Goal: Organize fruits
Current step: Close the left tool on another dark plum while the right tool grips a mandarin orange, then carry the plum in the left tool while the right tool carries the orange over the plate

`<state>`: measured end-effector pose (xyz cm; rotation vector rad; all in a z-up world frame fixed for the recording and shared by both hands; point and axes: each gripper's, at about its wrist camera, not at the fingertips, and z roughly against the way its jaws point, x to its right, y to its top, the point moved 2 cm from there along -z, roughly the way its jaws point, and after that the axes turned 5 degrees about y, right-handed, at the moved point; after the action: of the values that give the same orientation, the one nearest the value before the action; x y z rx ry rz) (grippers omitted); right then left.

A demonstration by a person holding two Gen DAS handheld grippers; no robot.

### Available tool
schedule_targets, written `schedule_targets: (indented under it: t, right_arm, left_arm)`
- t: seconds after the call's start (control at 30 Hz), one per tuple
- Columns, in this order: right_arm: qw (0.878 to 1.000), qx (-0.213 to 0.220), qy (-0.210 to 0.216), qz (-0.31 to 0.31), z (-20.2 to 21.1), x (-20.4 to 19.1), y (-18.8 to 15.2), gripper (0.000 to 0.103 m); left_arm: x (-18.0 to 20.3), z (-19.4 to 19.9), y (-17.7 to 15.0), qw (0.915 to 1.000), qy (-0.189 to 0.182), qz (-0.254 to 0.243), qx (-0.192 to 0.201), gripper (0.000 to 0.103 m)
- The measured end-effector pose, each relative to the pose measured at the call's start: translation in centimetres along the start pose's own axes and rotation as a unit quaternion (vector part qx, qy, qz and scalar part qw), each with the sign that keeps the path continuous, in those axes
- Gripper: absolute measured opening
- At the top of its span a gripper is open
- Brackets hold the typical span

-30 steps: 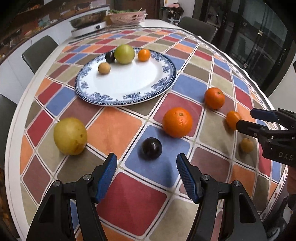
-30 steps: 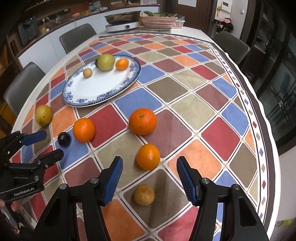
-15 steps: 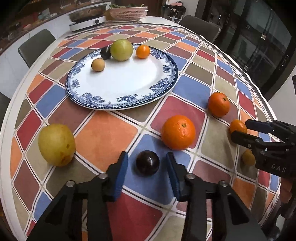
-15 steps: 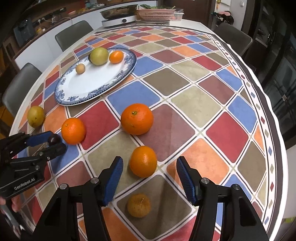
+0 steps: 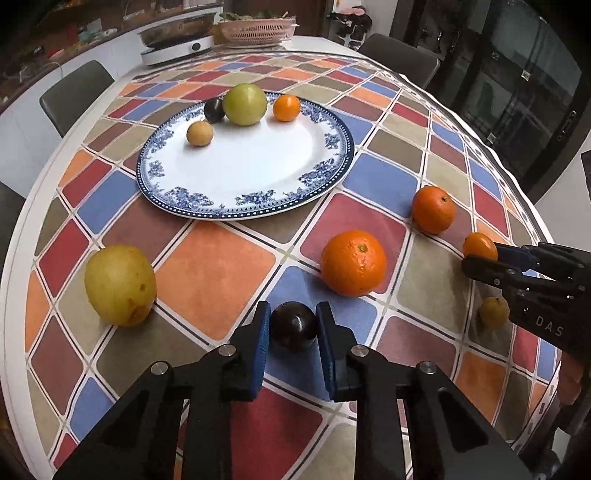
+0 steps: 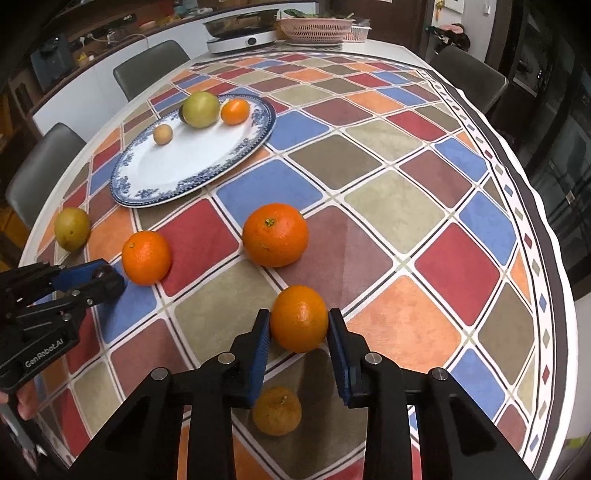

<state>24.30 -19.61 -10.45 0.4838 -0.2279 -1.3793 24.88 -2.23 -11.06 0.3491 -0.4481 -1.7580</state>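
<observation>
Here, on the chequered tablecloth [image 5: 214, 280], my left gripper [image 5: 293, 325] has its blue pads pressed on either side of a dark plum [image 5: 293, 326] that sits on a blue square at the near edge; my right gripper [image 6: 299, 326] is closing its jaws on a small orange [image 6: 299, 319], both pads already against the peel, the fruit resting on the cloth. Both tools point steeply down at the table; from the left wrist the right gripper enters from the right edge, and from the right wrist the left gripper comes in at the left edge with a bit of the operator's hand [image 6: 26, 402] beneath it. Around them lie a large orange [image 5: 353, 263], a second orange [image 5: 433, 209] further right, a yellow pear [image 5: 120, 285] to the left of the plum, and a dull yellow-brown fruit [image 6: 277, 410] just below the right gripper's pads. Further back stands the blue-and-white plate [image 5: 258, 177], carrying a green apple [image 5: 244, 104], another dark plum [image 5: 214, 110], a small tan fruit [image 5: 200, 133] and a little orange [image 5: 286, 108] along its far rim; beyond it, a cooker [image 5: 177, 46] and a pink basket [image 5: 256, 31].
</observation>
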Motion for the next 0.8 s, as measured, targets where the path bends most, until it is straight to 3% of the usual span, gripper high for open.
schedule_targets:
  t: [0.43, 0.8]
  right_arm:
    - [0.998, 0.040, 0.035, 0.024, 3.4, -2.0, 0.7, 0.031]
    - [0.992, 0.086, 0.087, 0.042, 7.4, -3.5, 4.2, 0.031]
  left_arm:
    - [-0.1, 4.3, 0.7, 0.9988, -0.006, 0.004, 0.049, 0.025]
    - [0.0, 9.2, 3.8, 0.9938, -0.017, -0.004, 0.110, 0.025]
